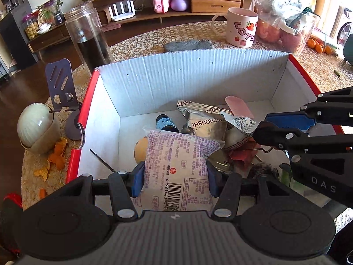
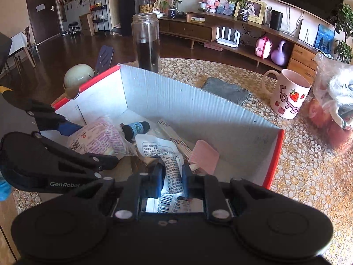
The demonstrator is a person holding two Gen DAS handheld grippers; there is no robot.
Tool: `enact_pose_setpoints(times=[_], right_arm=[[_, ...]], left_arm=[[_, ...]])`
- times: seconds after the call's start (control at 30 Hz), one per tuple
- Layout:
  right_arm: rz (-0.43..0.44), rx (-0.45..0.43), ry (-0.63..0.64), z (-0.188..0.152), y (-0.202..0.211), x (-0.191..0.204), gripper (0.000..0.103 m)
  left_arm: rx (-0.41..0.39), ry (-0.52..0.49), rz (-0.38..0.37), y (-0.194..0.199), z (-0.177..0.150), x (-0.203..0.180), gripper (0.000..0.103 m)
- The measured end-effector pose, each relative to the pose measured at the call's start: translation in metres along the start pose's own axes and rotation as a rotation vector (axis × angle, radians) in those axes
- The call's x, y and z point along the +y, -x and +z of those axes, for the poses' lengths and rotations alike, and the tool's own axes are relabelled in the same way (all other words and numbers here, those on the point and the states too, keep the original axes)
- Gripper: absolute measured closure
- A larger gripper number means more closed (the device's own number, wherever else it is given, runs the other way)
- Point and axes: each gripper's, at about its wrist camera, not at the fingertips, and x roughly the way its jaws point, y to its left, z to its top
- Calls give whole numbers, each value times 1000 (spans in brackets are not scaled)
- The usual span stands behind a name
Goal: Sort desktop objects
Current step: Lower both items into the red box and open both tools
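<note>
Box point(image 1: 220, 75); pouch point(image 1: 176, 172) between left tool point(image 1: 174, 182) pads.

Dark wooden floor point(image 2: 72, 50) runs to a brown door point(image 2: 43, 11); a long wooden sideboard point(image 2: 220, 33) lines the pale wall (sunlight floods the right side).
</note>
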Motion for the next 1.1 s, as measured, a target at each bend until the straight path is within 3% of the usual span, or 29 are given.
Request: enact_pose_setpoints(times=[0.2,0.33,0.4,0.63,0.77,0.93,1.0,1.1], right_arm=[[23,6,26,-1,4,3,79],[30,1,38,-1,8,4,77],[41,2,33,0,10,4,70],[69,-2,37,-4,26,3,67],[78,-18,49,-6,42,3,49],[82,-43,71,-11,66,4,49],[85,-52,67,-13,75,4,37],[90,-70,66,-17,88,4,36]], left_arm=[[14,0,-19,-5,-4,-1,46],[8,7,-27,-3,-7,-1,39],[7,7,-22,-1,-8,-2,38],[-13,13,-13,17,-13,0,37],[-42,17,-19,33,-14,0,30],[-83,21,-26,56,-16,-2,27],[-94,21,-28,64,-18,-4,26],[-108,18,-23,73,-23,-7,25]])
